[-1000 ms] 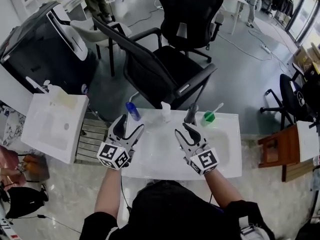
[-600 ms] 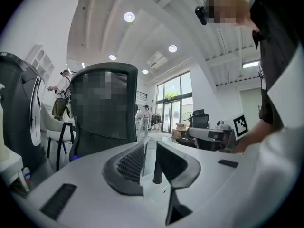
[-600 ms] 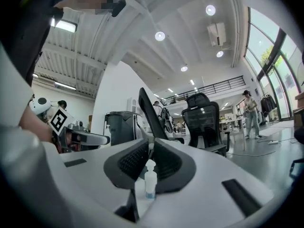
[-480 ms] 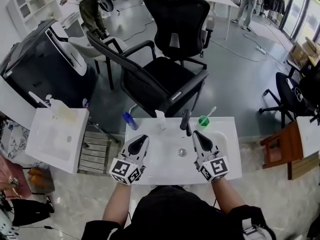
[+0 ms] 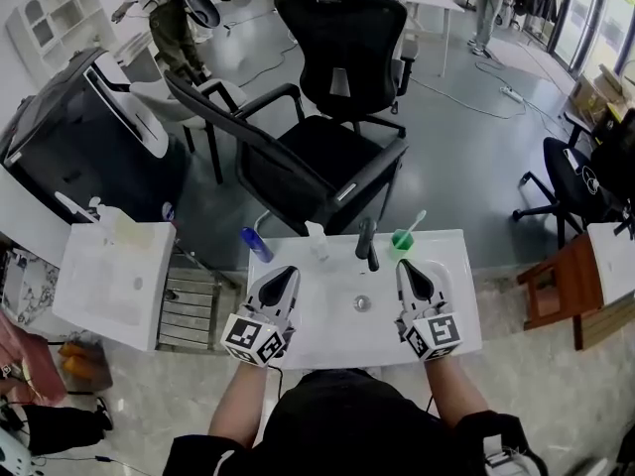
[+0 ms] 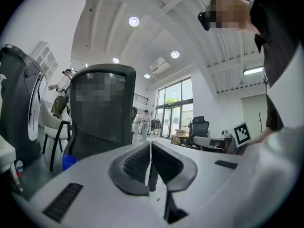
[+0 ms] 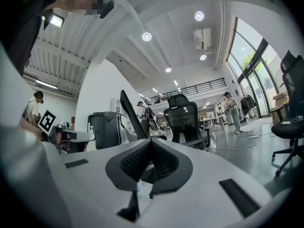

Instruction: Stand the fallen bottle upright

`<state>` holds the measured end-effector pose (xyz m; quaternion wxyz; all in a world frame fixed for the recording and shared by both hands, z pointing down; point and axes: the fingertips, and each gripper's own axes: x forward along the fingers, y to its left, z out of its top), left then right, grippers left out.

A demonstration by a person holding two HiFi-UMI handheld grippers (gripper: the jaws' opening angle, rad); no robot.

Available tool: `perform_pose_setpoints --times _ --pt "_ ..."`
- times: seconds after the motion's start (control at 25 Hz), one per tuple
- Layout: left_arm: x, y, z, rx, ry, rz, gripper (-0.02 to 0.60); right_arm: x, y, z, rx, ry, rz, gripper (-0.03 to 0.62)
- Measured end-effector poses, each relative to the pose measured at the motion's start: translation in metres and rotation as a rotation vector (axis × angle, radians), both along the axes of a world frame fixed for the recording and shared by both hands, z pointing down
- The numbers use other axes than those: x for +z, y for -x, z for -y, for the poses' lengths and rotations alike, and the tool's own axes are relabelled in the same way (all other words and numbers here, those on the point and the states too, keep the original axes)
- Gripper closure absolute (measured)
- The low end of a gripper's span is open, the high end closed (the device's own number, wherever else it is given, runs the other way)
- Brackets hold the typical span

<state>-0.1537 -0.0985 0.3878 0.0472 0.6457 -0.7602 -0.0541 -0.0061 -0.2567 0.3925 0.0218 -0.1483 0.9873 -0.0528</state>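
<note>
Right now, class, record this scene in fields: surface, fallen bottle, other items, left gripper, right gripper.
Surface: white sink, with an office chair behind it
Fallen bottle: blue bottle, lying at the sink's back left corner, untouched
Other items: clear bottle, faucet, green cup holding a toothbrush, along the back rim
Left gripper: jaws just closed, shut, empty, over the basin
Right gripper: jaws just closed, shut, empty

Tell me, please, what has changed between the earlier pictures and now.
The left gripper and right gripper drew back toward the near edge of the sink, and their jaws have just been closing, now shut on nothing. The blue bottle, green cup and faucet stayed put.
</note>
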Motion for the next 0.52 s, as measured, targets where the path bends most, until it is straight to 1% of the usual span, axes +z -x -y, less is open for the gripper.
perform_pose_setpoints --times 0.12,0.32,0.52 --pt "0.0013 -0.0017 0.0014 0.011 0.005 0.009 0.555 -0.006 0.0006 -0.0022 -0.002 -0.004 0.011 0.565" --pt "0.001 0.0015 0.003 0.019 -0.008 0.0 0.555 -0.0068 0.0002 -0.0011 0.006 -0.009 0.01 0.565" --pt "0.0021 0.0079 0.01 0.02 0.007 0.028 0.555 -0.0065 0.0044 0.0049 0.014 -0.013 0.015 0.565"
